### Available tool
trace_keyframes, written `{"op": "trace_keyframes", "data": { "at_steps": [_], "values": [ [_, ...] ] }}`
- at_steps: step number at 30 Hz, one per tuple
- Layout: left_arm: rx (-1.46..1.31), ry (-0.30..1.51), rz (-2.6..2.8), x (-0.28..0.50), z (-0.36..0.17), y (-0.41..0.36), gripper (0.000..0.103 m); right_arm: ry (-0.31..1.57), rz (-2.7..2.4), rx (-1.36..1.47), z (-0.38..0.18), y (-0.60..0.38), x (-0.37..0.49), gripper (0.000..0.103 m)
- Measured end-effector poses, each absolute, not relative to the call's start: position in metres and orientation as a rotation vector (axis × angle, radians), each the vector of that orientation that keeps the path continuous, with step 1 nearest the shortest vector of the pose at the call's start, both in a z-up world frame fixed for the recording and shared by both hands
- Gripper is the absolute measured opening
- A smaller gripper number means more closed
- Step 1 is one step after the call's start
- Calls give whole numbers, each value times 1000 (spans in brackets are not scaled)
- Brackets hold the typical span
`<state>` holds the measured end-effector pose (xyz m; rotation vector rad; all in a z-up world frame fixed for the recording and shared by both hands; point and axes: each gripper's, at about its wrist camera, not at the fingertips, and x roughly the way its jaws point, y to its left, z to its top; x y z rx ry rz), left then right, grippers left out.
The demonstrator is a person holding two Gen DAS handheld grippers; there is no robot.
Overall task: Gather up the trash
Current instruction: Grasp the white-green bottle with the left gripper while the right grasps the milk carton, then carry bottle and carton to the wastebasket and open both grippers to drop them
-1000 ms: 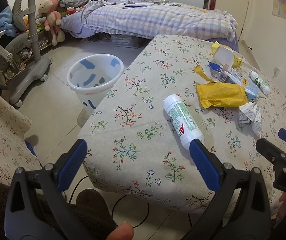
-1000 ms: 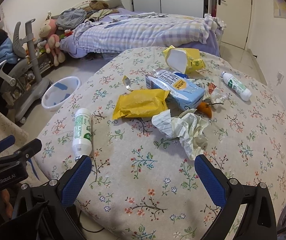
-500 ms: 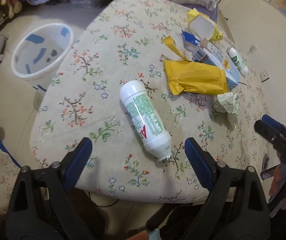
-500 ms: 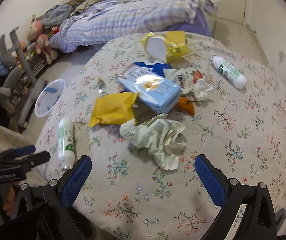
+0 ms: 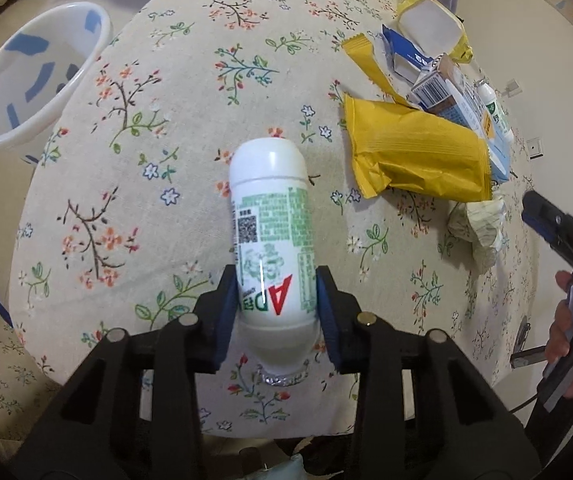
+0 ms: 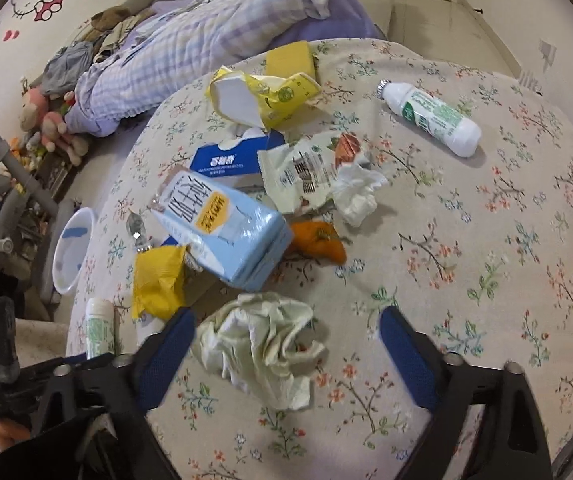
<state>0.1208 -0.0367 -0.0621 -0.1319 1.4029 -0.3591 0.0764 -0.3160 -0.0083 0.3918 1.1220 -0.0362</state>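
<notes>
Left tool (image 5: 277,300) just closed on one bottle (image 5: 271,216). Right tool (image 6: 286,356) narrowing, still open around one crumpled paper (image 6: 262,344). Two bottles on desk (image 6: 486,240), one bin (image 5: 26,80) on floor.

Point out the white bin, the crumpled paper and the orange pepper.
white bin (image 5: 98,44), left wrist view, on its rim.
crumpled paper (image 6: 262,344), right wrist view, on its middle folds.
orange pepper (image 6: 320,242), right wrist view, on its body.

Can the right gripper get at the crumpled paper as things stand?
Probably yes. The right gripper, its jaws just closing in, already straddles the crumpled paper, with nothing lying over it. The blue milk carton and yellow wrapper sit beyond, clear of the pads.
</notes>
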Motion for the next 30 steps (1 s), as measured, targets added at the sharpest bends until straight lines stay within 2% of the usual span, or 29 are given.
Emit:
{"op": "trace_keyframes", "data": {
  "at_steps": [12,23,28,30],
  "values": [
    [-183,1278,-346,139,-32,-15,39,1085,32,195,-4,-294,119,85],
    [-186,1270,-319,146,-31,-1,39,1122,99,113,-18,-266,141,85],
    [-190,1267,-318,143,-29,0,39,1155,105,68,-27,-256,139,64],
    [-194,1265,-316,143,-29,1,39,1158,105,50,-28,-253,138,61]
  ]
}}
